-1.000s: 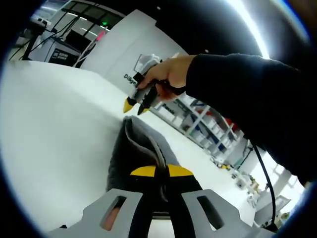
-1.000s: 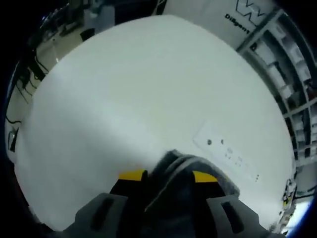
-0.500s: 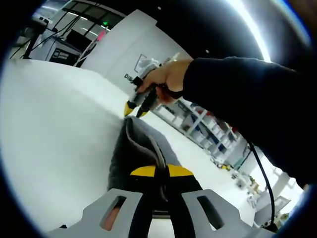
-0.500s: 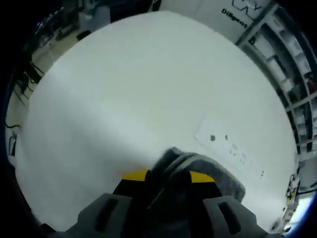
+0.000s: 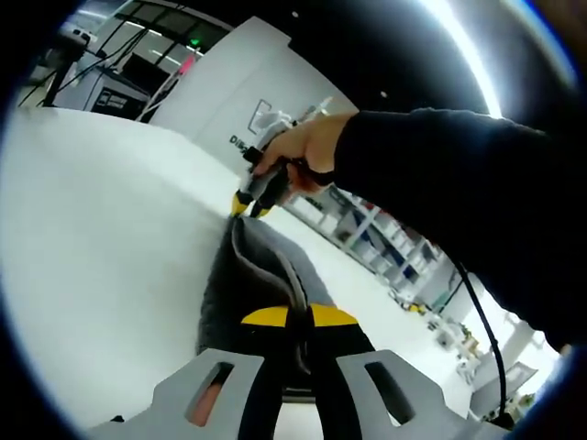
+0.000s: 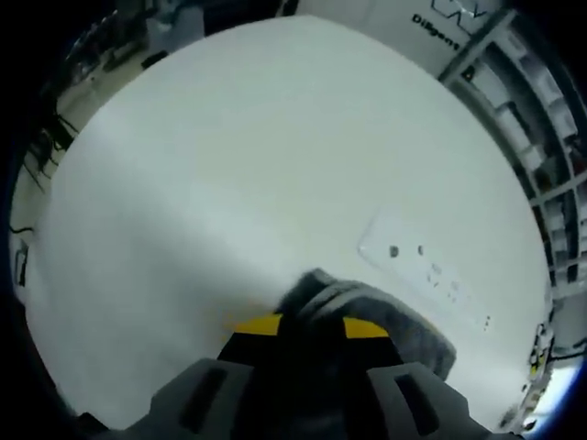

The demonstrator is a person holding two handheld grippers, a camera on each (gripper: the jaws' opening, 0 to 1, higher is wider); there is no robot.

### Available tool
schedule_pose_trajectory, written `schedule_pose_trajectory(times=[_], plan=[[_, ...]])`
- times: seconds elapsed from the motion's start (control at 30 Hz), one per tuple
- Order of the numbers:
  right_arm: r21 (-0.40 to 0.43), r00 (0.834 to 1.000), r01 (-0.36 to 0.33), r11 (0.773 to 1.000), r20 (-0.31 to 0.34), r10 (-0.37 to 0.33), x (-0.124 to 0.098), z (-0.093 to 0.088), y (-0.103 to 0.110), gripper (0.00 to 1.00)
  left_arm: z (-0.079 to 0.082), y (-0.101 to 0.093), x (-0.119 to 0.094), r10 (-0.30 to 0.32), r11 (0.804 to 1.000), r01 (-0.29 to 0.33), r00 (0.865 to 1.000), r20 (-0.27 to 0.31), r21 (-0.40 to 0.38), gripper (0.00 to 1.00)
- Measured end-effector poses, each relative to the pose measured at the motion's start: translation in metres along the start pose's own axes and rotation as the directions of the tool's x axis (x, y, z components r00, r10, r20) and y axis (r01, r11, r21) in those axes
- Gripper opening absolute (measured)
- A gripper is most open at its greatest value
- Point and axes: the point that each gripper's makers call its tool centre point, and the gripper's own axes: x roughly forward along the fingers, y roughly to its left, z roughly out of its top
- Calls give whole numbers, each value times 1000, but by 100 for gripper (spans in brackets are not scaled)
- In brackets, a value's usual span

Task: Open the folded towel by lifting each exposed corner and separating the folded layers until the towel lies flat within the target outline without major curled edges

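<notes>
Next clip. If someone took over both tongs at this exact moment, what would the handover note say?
Left tongs: shut on the towel at its near edge.
Right tongs: shut on the towel's far end, seen from the left gripper view at.
Towel: grey, folded and bunched on the white table, held between both tongs.
Done: both ends gripped.
Left: separate the layers and spread it flat. No outline is discernible on the table.

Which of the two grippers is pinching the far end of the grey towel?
The right gripper, in the dark-sleeved hand; the left gripper clamps the towel at its near end.
</notes>
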Motion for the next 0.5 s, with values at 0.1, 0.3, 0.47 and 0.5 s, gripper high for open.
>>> schedule_pose_trajectory(times=[0.1,0.3,0.47,0.5], plan=[[-7,1000,4,1000,-1,-4,1,-1,0,13,0,0,0,-1,1000,1,1000,1,-1,5],[-27,1000,3,1000,7,-3,-2,-5,2,10,-1,0,0,-1,1000,1,1000,-1,-1,5],[-50,1000,3,999,8,-3,-8,-6,3,3,-1,1,0,0,1000,0,1000,-1,0,5],[-55,1000,3,998,8,-3,-9,-6,3,0,0,0,0,0,1000,0,1000,0,0,5]])
